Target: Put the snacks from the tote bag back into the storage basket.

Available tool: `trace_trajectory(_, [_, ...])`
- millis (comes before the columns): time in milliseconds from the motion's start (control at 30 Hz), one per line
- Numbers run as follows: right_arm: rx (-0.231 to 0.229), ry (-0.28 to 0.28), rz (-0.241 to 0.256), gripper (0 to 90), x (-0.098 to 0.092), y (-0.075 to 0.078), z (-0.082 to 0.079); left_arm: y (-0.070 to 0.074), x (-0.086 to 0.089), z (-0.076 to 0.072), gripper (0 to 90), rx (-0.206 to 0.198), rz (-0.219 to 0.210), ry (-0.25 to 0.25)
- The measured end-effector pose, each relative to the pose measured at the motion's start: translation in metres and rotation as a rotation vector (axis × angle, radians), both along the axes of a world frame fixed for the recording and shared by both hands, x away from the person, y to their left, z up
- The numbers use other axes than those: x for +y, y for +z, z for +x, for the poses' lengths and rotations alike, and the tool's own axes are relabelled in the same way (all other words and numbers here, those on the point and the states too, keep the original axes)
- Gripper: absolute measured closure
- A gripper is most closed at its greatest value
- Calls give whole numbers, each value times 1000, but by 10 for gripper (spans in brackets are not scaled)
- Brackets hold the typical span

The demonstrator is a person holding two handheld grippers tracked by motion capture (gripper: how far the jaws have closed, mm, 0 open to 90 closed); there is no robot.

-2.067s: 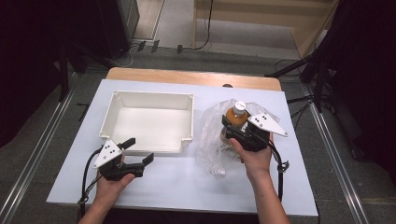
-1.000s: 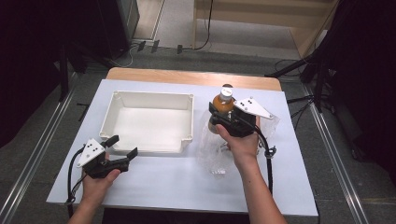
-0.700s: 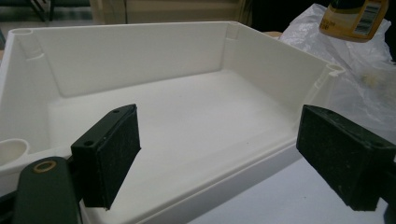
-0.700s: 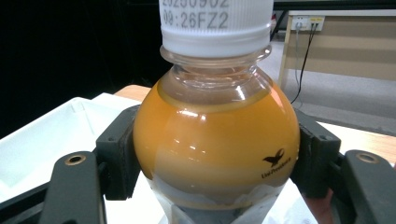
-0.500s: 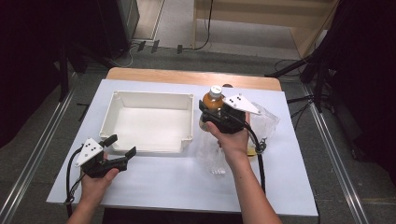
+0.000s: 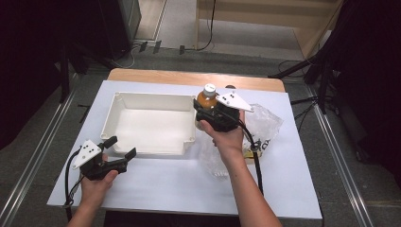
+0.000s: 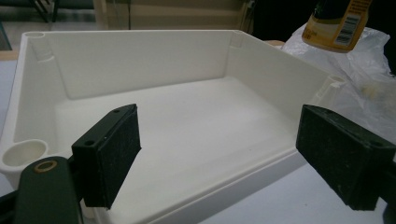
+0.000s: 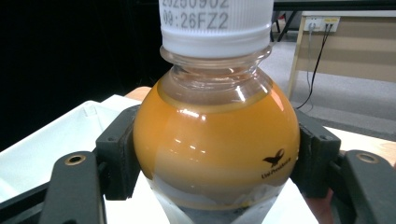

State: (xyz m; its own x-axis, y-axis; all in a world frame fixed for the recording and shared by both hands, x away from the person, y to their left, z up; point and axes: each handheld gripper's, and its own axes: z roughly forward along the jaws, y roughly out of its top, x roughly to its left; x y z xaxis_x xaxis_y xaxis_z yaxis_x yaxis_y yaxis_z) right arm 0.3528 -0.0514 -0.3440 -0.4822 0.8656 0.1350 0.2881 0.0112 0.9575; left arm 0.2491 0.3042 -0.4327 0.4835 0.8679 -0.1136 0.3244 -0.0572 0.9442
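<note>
While carried, bottle [image 6: 206, 97] nearer tray [image 6: 124, 101]

Lab-style recording bay, white-topped table [image 6: 156, 189] at centre, floor rails [image 6: 33, 156] at 9 and 3 o'clock, cables [image 6: 208, 28] at 12 o'clock, black drapes [image 6: 28, 56].
</note>
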Motion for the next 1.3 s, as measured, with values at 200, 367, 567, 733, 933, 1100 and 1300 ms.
trace_trajectory(200, [2, 8, -6, 311, 7, 1, 1, 0, 2, 1, 132, 5, -16, -6])
trace_trajectory(367, [-5, 20, 2, 311, 11, 3, 3, -1, 2, 1, 105, 4, -16, -14])
trace_trajectory(567, [-5, 25, -4, 311, 17, 3, 6, -2, 1, 2, 90, 14, -16, -38])
trace_trajectory(733, [-5, 28, -4, 311, 20, 4, 7, -2, 2, 2, 90, 14, -22, -36])
trace_trajectory(933, [-6, 37, -2, 311, 25, 5, 8, -2, 3, 3, 90, 13, -22, -39])
trace_trajectory(1100, [0, 50, -5, 311, 32, 3, 10, -3, 2, 4, 91, 24, -14, -31])
trace_trajectory(1300, [3, 61, -9, 311, 38, 2, 11, -2, 3, 3, 91, 17, -20, -27])
